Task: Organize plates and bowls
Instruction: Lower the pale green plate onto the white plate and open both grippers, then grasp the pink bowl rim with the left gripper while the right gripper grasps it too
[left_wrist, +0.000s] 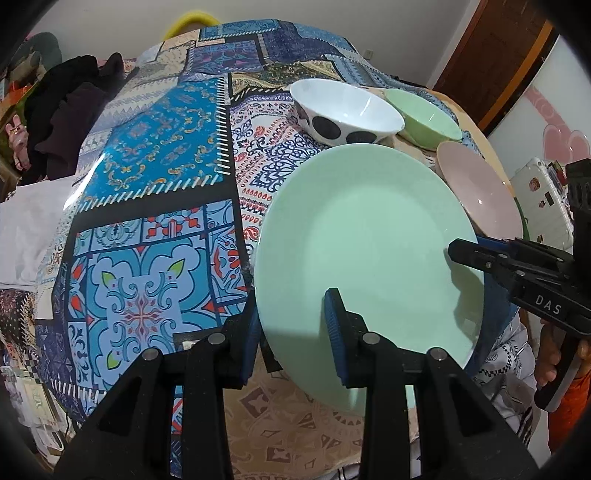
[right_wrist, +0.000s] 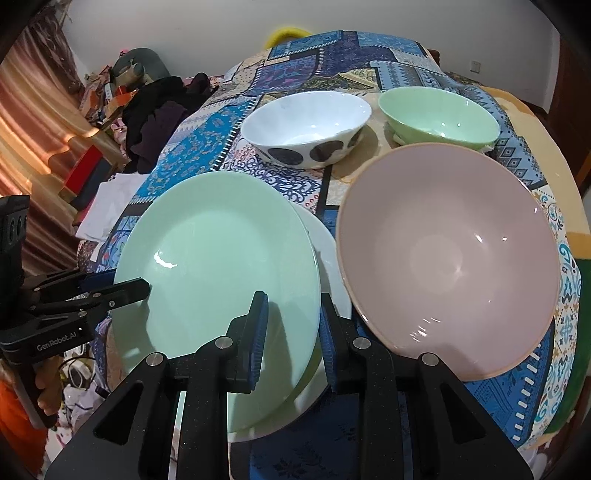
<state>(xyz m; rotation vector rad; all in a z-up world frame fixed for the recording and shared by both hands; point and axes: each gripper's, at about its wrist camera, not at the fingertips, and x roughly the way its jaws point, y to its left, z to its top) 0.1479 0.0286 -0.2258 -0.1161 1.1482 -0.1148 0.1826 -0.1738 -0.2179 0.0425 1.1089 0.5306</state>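
Observation:
A mint green plate (left_wrist: 369, 251) (right_wrist: 218, 288) lies on top of a white plate (right_wrist: 330, 254) near the table's front edge. My left gripper (left_wrist: 293, 332) is open, its fingers astride the green plate's near rim. My right gripper (right_wrist: 293, 332) is open too, its fingers astride the plates' right rim; it also shows in the left wrist view (left_wrist: 465, 254). The left gripper shows in the right wrist view (right_wrist: 136, 288). A pink bowl (right_wrist: 447, 258) (left_wrist: 480, 195) stands right of the plates. A white bowl with dark spots (right_wrist: 306, 129) (left_wrist: 343, 110) and a green bowl (right_wrist: 439, 114) (left_wrist: 424, 118) stand behind.
The table wears a blue patchwork cloth (left_wrist: 155, 155). Dark clothes (right_wrist: 159, 122) and clutter lie beyond its left edge. A white suitcase (left_wrist: 539, 199) stands at the right. A door (left_wrist: 495, 62) is at the back right.

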